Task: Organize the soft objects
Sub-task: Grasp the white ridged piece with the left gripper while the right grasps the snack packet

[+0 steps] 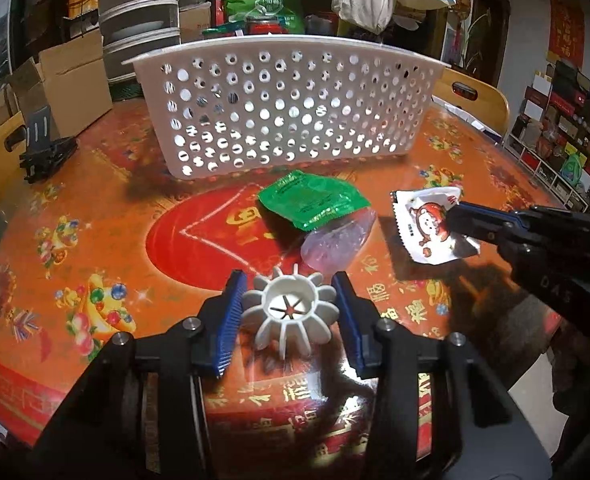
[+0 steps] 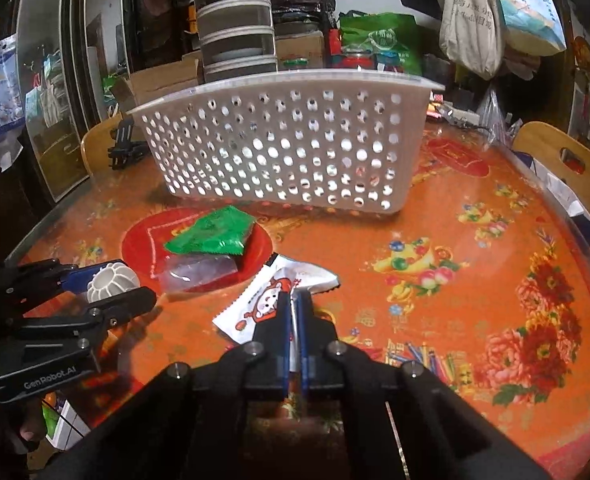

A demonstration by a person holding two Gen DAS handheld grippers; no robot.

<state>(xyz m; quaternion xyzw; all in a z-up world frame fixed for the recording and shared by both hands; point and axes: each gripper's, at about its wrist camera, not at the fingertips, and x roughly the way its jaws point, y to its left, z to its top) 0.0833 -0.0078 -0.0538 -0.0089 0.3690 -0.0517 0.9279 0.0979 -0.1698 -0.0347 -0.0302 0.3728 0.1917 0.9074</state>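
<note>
The left tongs [image 1: 289, 300] squeeze the white wheel [image 1: 291, 310]; the right tongs [image 2: 293, 300], at three o'clock, pinch the snack bag [image 2: 271, 300].

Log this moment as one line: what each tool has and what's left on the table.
left tool: around white ribbed ball | right tool: shut on white snack packet | on table: green packet, clear pouch | basket: behind

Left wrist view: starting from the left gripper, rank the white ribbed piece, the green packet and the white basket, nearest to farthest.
1. White ribbed piece: between the fingers of the left gripper.
2. Green packet: farther up the table, middle, on a clear purple pouch.
3. White basket: behind the packet, at the back.
</note>
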